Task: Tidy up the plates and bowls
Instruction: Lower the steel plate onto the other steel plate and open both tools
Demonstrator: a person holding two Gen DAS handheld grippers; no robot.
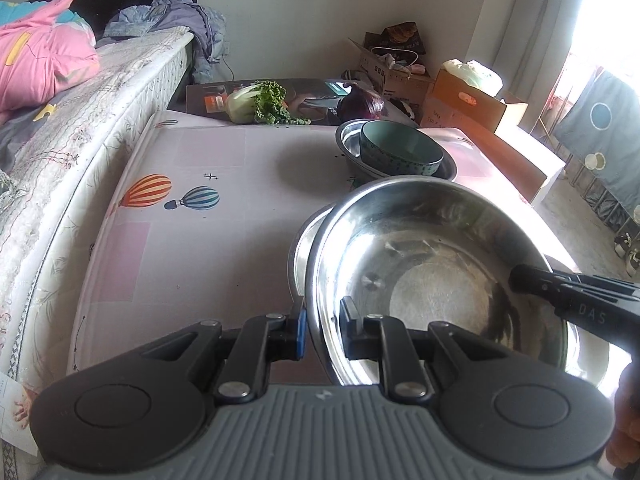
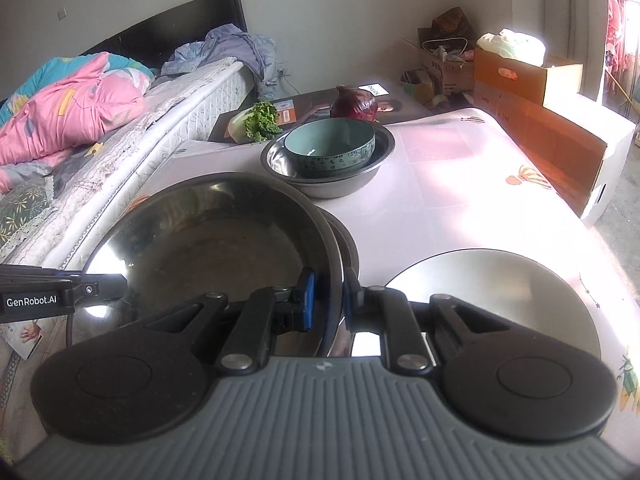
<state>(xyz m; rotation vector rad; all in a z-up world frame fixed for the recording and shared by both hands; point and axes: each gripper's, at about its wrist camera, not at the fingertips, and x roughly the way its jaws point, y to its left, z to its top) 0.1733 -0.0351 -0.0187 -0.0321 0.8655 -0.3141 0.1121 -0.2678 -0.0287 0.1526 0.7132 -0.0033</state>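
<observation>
A large steel bowl (image 1: 420, 264) (image 2: 208, 240) hangs above the table between both grippers, with a second steel rim (image 1: 298, 248) nested under it. My left gripper (image 1: 324, 330) is shut on its near rim, one finger inside and one outside. My right gripper (image 2: 329, 300) is shut on the opposite rim; its fingers (image 1: 528, 280) show inside the bowl in the left wrist view. Further back, a teal ceramic bowl (image 1: 400, 148) (image 2: 328, 148) sits inside another steel bowl (image 1: 450, 166) (image 2: 384, 152). A flat steel plate (image 2: 500, 288) lies on the table to the right.
The table (image 1: 192, 240) has a pink balloon-print cloth. A leafy cabbage (image 1: 256, 102) and a purple round vegetable (image 1: 362, 104) lie on a dark box at the back. A bed (image 1: 60, 152) runs along the left; cardboard boxes (image 2: 540, 92) stand at the right.
</observation>
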